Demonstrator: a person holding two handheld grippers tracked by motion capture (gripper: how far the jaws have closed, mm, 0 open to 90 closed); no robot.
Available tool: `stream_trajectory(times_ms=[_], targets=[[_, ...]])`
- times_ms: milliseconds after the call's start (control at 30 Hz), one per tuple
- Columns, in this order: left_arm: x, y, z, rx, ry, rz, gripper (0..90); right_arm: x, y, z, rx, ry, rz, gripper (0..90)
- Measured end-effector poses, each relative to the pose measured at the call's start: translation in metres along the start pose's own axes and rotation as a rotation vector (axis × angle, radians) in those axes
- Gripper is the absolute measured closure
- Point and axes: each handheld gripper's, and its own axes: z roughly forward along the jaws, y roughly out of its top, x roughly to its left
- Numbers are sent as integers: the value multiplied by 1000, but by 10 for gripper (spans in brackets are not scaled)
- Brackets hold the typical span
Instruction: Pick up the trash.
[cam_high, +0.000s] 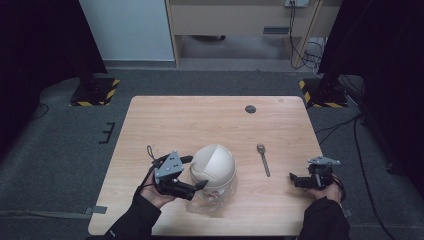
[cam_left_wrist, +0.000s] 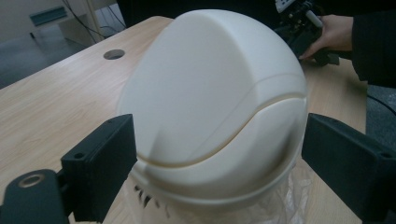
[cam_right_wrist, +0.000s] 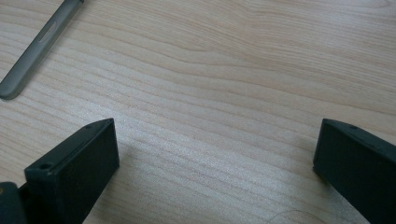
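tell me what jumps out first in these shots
A cream domed bin lid sits near the front middle of the wooden table, with the left claw open around it. To its right lies a grey spoon, and the right claw rests open near the table's right edge.

No text, label, brand or number can be read in any view: the domed cream plastic bin lid (cam_left_wrist: 212, 107) is plain, the light wooden table (cam_high: 200, 120) bears no marking, and the yellow-and-black hazard stripes (cam_high: 112, 90) on the black floor bases beyond the table's far corners are the only signs, carrying no words
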Motion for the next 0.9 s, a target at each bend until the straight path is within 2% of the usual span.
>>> stream_trajectory(times_ms=[367, 467, 567, 700, 800, 900], targets=[[-10, 1, 24, 54, -36, 13, 95, 0, 0, 0, -1, -3, 3, 5], [-11, 0, 29, 63, -39, 8, 91, 2, 1, 1, 7, -10, 14, 5], [-9, -1, 33, 63, -42, -13, 91, 3, 4, 0, 37, -8, 24, 8], [-9, -2, 33, 54, -40, -26, 90, 6, 9, -1, 81, -16, 24, 29], [-8, -2, 30, 46, -35, -34, 85, 5, 10, -2, 86, -14, 25, 46], [-7, -2, 19, 22, -15, -43, 84, 4, 11, -3, 82, 8, 45, 66]])
